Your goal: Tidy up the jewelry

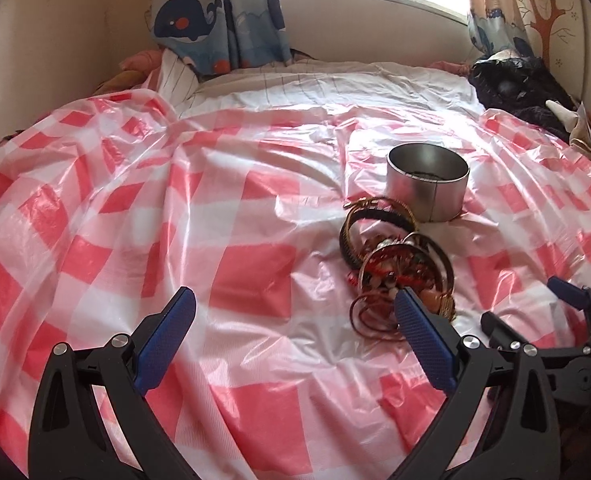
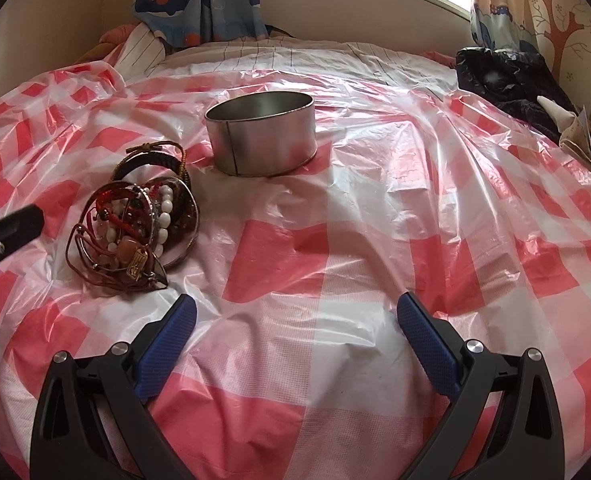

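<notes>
I am holding my left claw (image 1: 295, 312) spread wide above the bed, gripping nothing, its blue pads (image 1: 167, 336) well apart. My right claw (image 2: 295, 320) is likewise hanging released over the red and white checked plastic sheet (image 2: 335, 240) that is covering the bed, with nothing between its fingers.

The jewelry (image 2: 135, 224) is lying in a tangled heap on the sheet: bangles, a string of white beads (image 2: 163, 216), red cords and a dark woven bracelet (image 2: 151, 164) at the far end of the heap. From my right claw's camera the heap is sitting ahead and to the left, apart from both fingers. From my left claw's camera the same jewelry (image 1: 395, 264) is sitting ahead on the right, and my right-hand pad is overlapping its near edge in the picture; whether it is touching I cannot tell.

A round metal tin (image 2: 261, 132) is standing upright and open just beyond the heap, close beside the woven bracelet. I am seeing something dark at its bottom from the left camera, too small to make out.

Whale-print curtains (image 1: 215, 16) are hanging under the window at the far side, and a pile of dark clothes (image 2: 507, 80) is lying at the right edge of the bed.
</notes>
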Available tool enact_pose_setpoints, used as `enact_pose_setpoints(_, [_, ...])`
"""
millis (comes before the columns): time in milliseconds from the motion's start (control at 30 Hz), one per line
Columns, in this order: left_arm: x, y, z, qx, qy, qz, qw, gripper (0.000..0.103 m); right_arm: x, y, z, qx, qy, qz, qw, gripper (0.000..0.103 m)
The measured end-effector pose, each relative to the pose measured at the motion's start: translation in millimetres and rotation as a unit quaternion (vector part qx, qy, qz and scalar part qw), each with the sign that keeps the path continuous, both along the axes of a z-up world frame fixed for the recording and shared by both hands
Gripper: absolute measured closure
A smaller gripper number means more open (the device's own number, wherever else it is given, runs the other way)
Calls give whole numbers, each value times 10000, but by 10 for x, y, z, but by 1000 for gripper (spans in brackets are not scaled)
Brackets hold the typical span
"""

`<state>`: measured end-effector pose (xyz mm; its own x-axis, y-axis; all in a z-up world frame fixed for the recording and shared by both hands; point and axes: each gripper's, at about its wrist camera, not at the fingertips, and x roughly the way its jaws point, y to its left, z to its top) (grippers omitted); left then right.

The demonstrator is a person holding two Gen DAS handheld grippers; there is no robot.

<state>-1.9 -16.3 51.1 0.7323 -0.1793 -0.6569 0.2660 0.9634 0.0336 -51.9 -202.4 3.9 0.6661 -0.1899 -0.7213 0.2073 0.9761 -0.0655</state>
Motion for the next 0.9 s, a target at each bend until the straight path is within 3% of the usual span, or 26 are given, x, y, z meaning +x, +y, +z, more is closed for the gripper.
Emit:
enact_pose_setpoints(267, [138,-263,-7,111,12,-451,9989,8,0,1,-2,-24,0,-10,10000,7])
enact_pose_setpoints(567, [188,-356,-55,20,72,-619,9981,19,2,0,-3,-27,0,-10,10000,7])
enact_pose_setpoints(667, [220,-378,-50,-102,139,-793,9967,33,3,-1,-3,-26,1,-9,10000,7])
enact_pose_setpoints(767, [273,-403,-87,-277,317,-979,9943,60,3,-1,-3,-25,1,-9,10000,7])
enact_pose_setpoints(833, [305,-421,-134,-246,445,-1017,9935,88,3,-1,-3,-28,2,-10,10000,7])
enact_pose_setpoints(900, [316,-416,-164,-258,531,-1047,9928,98,4,1,-3,-29,4,-12,10000,7])
